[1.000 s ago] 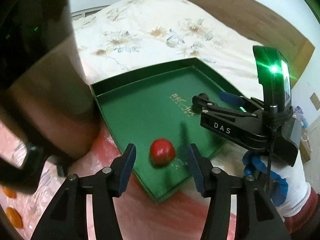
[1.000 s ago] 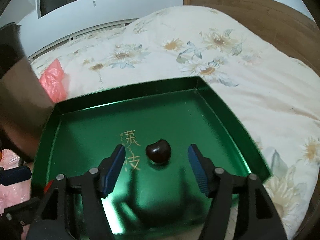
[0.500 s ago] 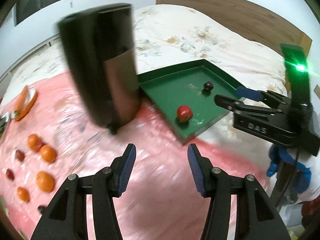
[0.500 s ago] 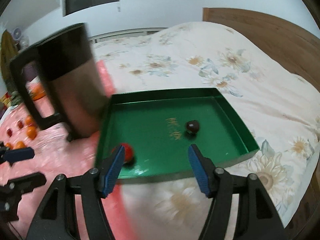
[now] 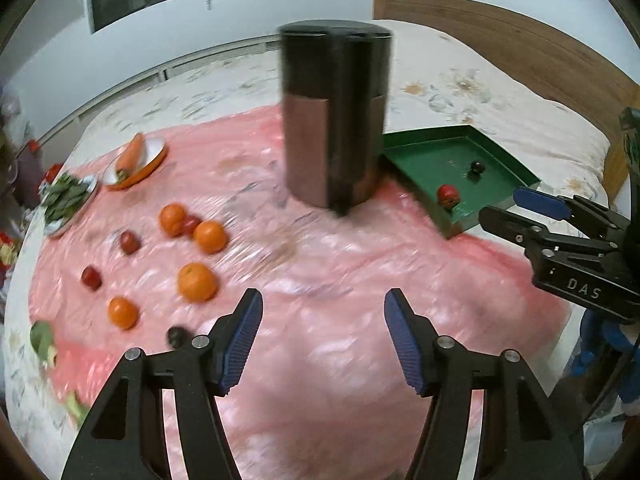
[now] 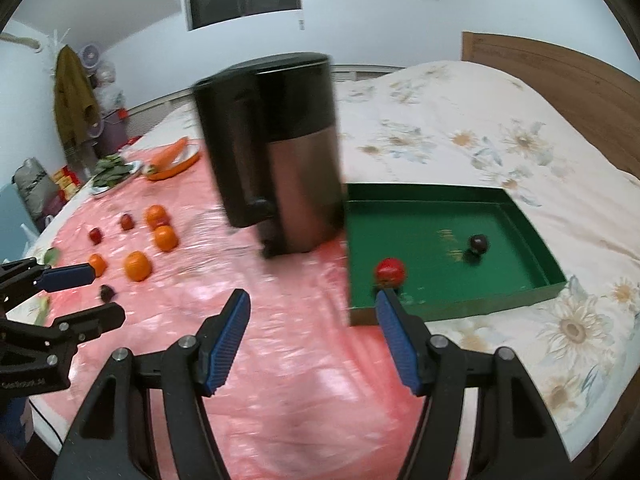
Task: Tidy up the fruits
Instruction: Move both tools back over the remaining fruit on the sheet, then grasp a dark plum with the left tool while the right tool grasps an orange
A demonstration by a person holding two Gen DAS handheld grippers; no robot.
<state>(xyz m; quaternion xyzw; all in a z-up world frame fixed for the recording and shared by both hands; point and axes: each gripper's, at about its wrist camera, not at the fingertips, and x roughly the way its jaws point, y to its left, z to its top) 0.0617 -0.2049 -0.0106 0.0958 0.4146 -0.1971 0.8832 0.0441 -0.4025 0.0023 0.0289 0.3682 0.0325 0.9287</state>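
A green tray [image 5: 424, 156] [image 6: 520, 204] lies on the bed to the right. It holds a red fruit [image 5: 448, 196] [image 6: 390, 271] at its near edge and a dark fruit [image 5: 477, 168] [image 6: 478, 243] farther in. Several oranges [image 5: 197, 281] [image 6: 137, 265] and small red fruits [image 5: 91, 278] [image 6: 95, 235] lie loose on the pink sheet [image 5: 320, 320] at left. My left gripper [image 5: 323, 336] is open and empty above the sheet. My right gripper [image 6: 312, 334] is open and empty, near the tray's front corner.
A tall dark bin [image 5: 334, 112] [image 6: 276, 152] stands between the loose fruit and the tray. An orange dish with a carrot [image 5: 134, 156] [image 6: 170, 158] and a plate of leaves [image 5: 66, 196] [image 6: 112, 172] sit at the far left. A wooden headboard [image 5: 520, 52] runs behind.
Both grippers have pulled back and away from the tray, both open and empty. The loose fruit on the pink sheet has come into view at left.
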